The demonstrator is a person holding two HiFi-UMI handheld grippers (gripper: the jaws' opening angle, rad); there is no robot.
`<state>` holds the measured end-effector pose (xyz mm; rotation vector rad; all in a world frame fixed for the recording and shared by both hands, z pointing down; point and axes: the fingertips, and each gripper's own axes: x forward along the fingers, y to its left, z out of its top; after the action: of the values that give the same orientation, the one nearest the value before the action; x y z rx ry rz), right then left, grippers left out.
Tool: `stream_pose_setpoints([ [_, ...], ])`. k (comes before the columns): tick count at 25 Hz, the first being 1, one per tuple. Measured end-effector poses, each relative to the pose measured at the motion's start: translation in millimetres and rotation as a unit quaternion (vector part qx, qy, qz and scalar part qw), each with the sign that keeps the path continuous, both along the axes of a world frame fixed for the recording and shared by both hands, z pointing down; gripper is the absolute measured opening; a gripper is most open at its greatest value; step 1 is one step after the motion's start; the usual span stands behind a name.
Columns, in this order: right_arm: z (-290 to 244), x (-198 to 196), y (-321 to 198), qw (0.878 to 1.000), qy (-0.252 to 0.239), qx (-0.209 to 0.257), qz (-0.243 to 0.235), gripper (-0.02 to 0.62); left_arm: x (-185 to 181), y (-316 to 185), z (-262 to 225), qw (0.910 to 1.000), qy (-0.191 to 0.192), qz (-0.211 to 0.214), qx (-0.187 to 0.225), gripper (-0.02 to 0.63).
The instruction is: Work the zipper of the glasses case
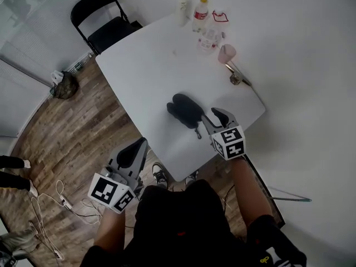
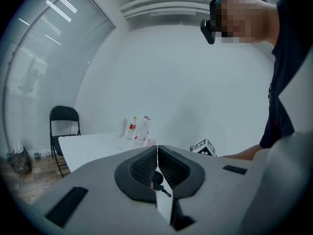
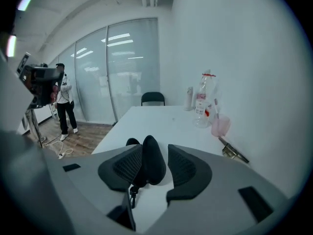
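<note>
A black glasses case [image 1: 184,110] lies on the white table [image 1: 144,71], near its front edge. Its zipper pull [image 3: 132,192] hangs toward me at the near end. My right gripper [image 1: 213,117] sits just right of the case, jaws open. In the right gripper view the case [image 3: 150,160] stands between the right gripper's [image 3: 155,153] pads, close to the left pad and apart from the right one. My left gripper [image 1: 135,150] hangs off the table's front edge, shut with nothing in it. In the left gripper view its [image 2: 157,153] pads meet.
Bottles [image 1: 201,13], a pink cup [image 1: 226,53] and a metal object [image 1: 238,75] stand at the table's far right. A black folding chair [image 1: 105,21] is behind the table. Cables [image 1: 55,204] lie on the wood floor. A person [image 3: 63,109] stands by the glass wall.
</note>
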<state>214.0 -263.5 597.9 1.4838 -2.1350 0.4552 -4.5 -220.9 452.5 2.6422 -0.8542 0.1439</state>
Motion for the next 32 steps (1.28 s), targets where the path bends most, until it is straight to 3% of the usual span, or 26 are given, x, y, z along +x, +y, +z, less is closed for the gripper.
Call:
stream_pose_setpoints([
  [4, 54.6, 0.7, -18.5, 0.998, 0.024, -0.045, -0.031, 0.173, 3.8, 5.5, 20.1, 0.9996, -0.023, -0.010, -0.017, 0.023],
  [9, 90.9, -0.9, -35.0, 0.995, 0.052, -0.062, -0.056, 0.173, 1.0, 5.6, 31.7, 0.9989, -0.031, -0.022, -0.027, 0.024],
  [14, 124.7, -0.9, -44.4, 0.992, 0.045, -0.101, -0.059, 0.173, 2.7, 0.4, 38.9, 0.9985, -0.030, -0.025, -0.037, 0.023],
  [15, 127.4, 0.7, -45.7, 0.992, 0.040, -0.105, -0.050, 0.162, 2.1, -0.8, 39.8, 0.9984, -0.026, -0.028, -0.041, 0.023],
  [17, 127.8, 4.6, -47.3, 0.994, 0.032, -0.103, -0.030, 0.071, 1.1, -2.6, 41.3, 0.9982, -0.022, -0.034, -0.043, 0.023],
  [20, 128.0, 8.0, -44.0, 0.995, 0.015, -0.102, -0.015, 0.064, 4.8, -3.2, 44.1, 0.9981, -0.023, -0.037, -0.044, 0.023],
  [23, 121.7, 11.8, -40.4, 0.995, -0.026, -0.096, -0.006, 0.060, 13.4, -6.7, 40.6, 0.9982, -0.005, -0.037, -0.046, 0.025],
  [27, 90.9, 9.7, -31.6, 0.989, -0.122, -0.083, 0.011, 0.058, 21.1, -2.7, 29.4, 0.9988, 0.022, -0.014, -0.040, 0.025],
  [32, 26.5, 3.3, -19.4, 0.962, -0.266, -0.060, 0.024, 0.058, 25.0, 5.2, 12.4, 0.9974, 0.061, 0.016, -0.035, 0.033],
])
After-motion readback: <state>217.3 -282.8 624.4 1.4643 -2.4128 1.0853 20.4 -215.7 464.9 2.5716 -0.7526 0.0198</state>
